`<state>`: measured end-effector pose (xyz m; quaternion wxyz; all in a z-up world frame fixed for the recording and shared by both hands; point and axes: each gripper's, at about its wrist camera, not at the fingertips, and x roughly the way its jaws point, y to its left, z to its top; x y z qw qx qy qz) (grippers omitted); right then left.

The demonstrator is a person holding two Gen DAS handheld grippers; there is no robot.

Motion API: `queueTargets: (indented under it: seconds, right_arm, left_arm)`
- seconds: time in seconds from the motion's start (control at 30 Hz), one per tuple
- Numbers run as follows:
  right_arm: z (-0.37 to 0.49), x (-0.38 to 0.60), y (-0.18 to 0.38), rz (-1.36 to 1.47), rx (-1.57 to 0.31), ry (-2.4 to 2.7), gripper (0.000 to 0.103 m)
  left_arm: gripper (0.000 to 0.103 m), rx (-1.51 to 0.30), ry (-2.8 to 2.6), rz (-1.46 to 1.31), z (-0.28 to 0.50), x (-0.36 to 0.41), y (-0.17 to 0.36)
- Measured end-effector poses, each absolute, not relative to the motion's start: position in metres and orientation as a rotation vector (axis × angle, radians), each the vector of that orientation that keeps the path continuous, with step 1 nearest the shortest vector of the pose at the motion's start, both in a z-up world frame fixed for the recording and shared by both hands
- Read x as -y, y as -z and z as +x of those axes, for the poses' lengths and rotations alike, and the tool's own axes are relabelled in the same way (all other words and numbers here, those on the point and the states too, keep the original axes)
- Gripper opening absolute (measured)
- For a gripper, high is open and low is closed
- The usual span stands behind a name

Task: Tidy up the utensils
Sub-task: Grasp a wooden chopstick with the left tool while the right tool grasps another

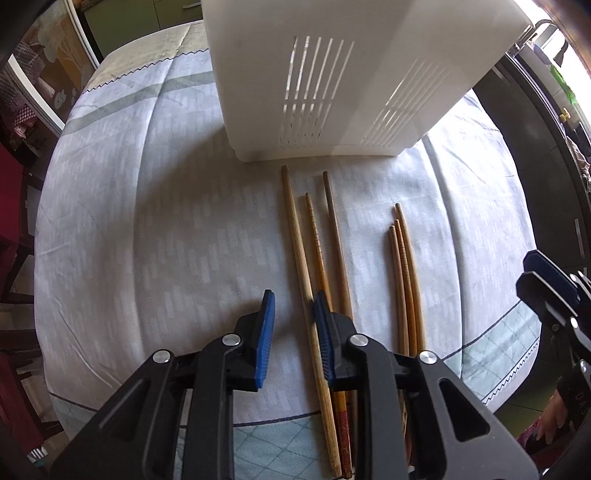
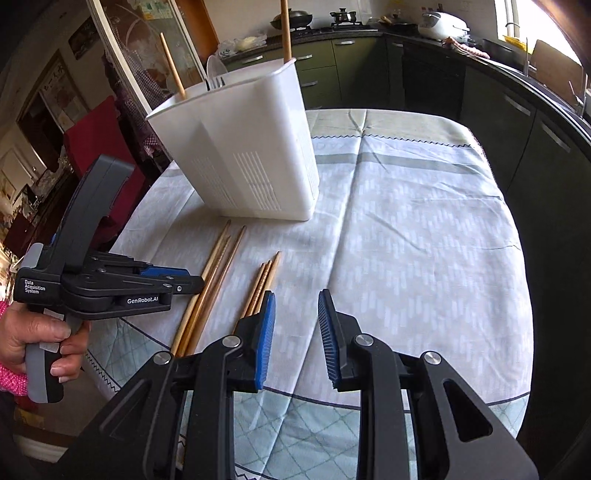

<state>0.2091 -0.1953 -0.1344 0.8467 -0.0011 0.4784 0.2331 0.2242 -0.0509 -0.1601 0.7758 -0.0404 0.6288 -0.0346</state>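
Both grippers, left (image 1: 293, 317) and right (image 2: 296, 319), are hanging spread, gripping nothing, over chopsticks (image 1: 301, 258) lying beside the white holder (image 2: 243, 155) that's carrying two chopsticks (image 2: 285, 29) and cutlery.

Both grippers: black plastic frames, silver screws, ribbed blue pads (image 2: 265, 332). Left gripper (image 2: 166, 275) printed "GenRobot.AI", grey handle; bare-skinned hand (image 2: 40, 339), pink sleeve.

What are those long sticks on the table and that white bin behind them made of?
The chopsticks look like wood or bamboo: matte tan to brown, with faint grain, and one has a patterned shaft. The white holder looks like moulded plastic: smooth, slightly translucent, with slotted vents low on its walls. The tablecloth beneath is woven fabric, creased.
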Motion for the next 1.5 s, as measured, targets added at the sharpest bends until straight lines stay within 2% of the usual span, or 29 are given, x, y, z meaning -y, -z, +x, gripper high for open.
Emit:
queueTargets:
  seconds: [0.13,0.3,0.6,0.7,1.5]
  right_arm:
    - [0.217,0.18,0.149,-0.018,-1.067,-0.508,0.025]
    - [0.227,0.166,0.167,-0.006,-1.143,-0.543,0.025]
    - [0.238,0.143,0.183,-0.029,-1.212,-0.54,0.023]
    - [0.237,0.133,0.189,-0.066,-1.22,-0.509,0.017]
    - [0.247,0.075,0.2,-0.229,-1.255,-0.434,0.015]
  left_arm:
    - [0.022,-1.361,0.075,-0.066,0.226,0.055,0.162]
    - [0.011,-1.372,0.063,-0.032,0.224,0.05,0.167]
    - [0.011,-1.371,0.042,0.012,0.219,0.03,0.167]
    - [0.011,-1.366,0.046,0.023,0.218,0.03,0.167]
    - [0.011,-1.404,-0.001,-0.021,0.232,0.001,0.166]
